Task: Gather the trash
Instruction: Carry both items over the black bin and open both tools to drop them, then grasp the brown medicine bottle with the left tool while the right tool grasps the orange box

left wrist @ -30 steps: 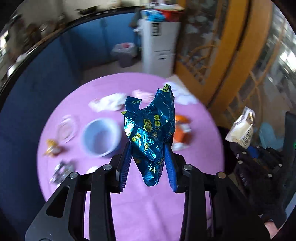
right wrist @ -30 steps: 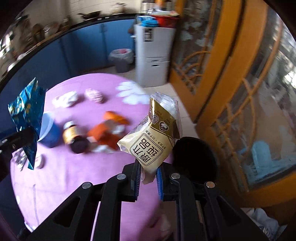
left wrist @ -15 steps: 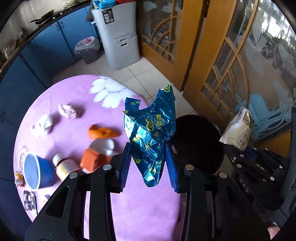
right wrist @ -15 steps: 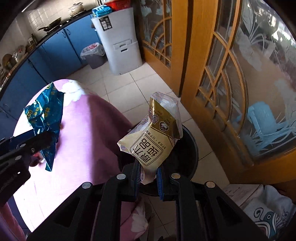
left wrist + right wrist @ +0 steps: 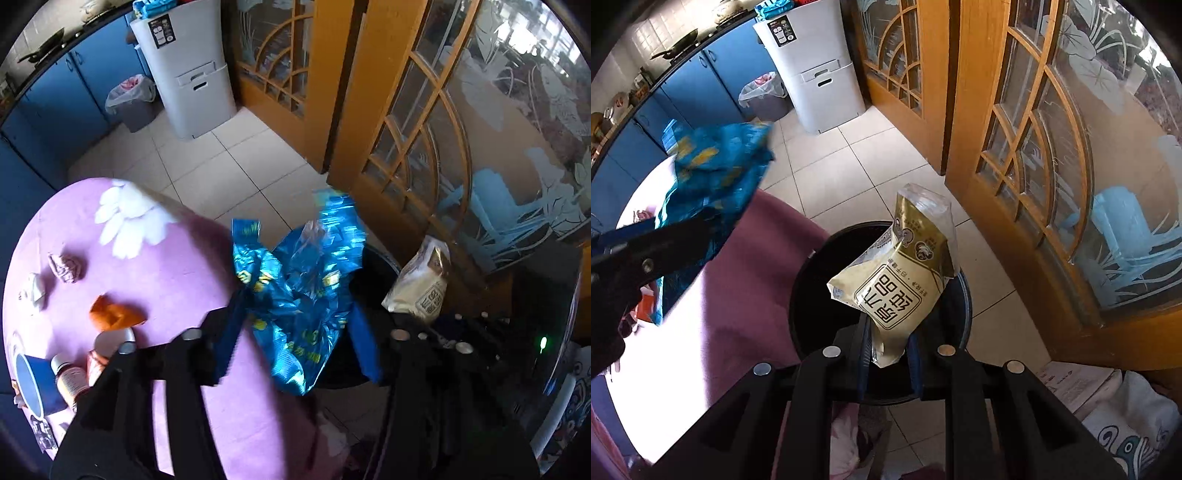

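My left gripper (image 5: 299, 332) has spread wide, and the crumpled blue foil wrapper (image 5: 299, 291) hangs loose between its fingers, blurred, above the table's right edge beside the black round bin (image 5: 373, 273). The wrapper also shows in the right wrist view (image 5: 716, 170). My right gripper (image 5: 888, 354) is shut on a cream and gold snack packet (image 5: 897, 284), held over the open black bin (image 5: 820, 295). The packet also shows in the left wrist view (image 5: 421, 288).
The purple round table (image 5: 147, 280) holds crumpled tissues (image 5: 66, 267), an orange wrapper (image 5: 114, 315), a small bottle (image 5: 68, 376) and a blue cup (image 5: 33, 384). A white cabinet (image 5: 188, 70), a grey lined bin (image 5: 131, 101) and orange glass doors (image 5: 406, 122) stand beyond.
Both grippers swung right from the table toward the black bin. My left gripper's jaws opened wide and the blue wrapper loosened. The right gripper kept its hold on the packet.
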Tool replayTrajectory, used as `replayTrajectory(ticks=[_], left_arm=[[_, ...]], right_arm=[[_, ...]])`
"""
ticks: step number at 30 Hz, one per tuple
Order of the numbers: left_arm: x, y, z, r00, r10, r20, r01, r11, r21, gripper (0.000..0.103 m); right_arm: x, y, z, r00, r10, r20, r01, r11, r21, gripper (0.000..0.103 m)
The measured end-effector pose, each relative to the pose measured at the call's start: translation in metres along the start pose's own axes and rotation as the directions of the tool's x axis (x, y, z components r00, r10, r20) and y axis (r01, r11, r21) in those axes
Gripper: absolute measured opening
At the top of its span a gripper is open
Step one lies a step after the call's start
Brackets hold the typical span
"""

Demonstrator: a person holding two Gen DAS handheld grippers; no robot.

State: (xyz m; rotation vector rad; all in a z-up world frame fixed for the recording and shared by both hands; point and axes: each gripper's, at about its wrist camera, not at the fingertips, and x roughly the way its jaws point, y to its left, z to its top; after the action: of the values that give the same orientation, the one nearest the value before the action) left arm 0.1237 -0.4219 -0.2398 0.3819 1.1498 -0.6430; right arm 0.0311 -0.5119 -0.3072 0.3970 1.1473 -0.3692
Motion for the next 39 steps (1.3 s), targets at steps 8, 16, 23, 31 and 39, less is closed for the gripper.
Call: replayTrajectory(ticks=[8, 16, 23, 31, 39], left_arm=[[0.013, -0.003, 0.003, 1.0, 0.002, -0.02, -0.003, 1.0, -0.021, 0.078], [0.002, 0.019, -0.005, 1.0, 0.015, -0.011, -0.015, 0.998, -0.059, 0.078], [-0.03, 0.076, -0.029, 0.993, 0.107, 0.045, -0.099, 0.983, -0.153, 0.078], [-0.054, 0.171, -0.082, 0.988, 0.153, 0.02, -0.136, 0.924, -0.357, 0.078], [-0.04, 0.216, -0.13, 0.999, 0.019, -0.051, -0.043, 0.844, -0.534, 0.078]], right_arm=[[0.0, -0.016, -0.002, 0.999, 0.046, 0.027, -0.047, 0.998, 0.034, 0.08], [-0.003, -0.008, -0.001, 0.998, 0.067, 0.015, -0.067, 0.997, 0.033, 0.08], [-0.02, 0.033, 0.0, 0.991, 0.128, 0.048, -0.127, 0.991, -0.032, 0.08], [-0.031, 0.122, -0.004, 0.979, 0.201, 0.047, -0.188, 0.963, -0.193, 0.08], [-0.031, 0.187, -0.019, 0.981, 0.187, 0.046, -0.16, 0.925, -0.345, 0.08]])
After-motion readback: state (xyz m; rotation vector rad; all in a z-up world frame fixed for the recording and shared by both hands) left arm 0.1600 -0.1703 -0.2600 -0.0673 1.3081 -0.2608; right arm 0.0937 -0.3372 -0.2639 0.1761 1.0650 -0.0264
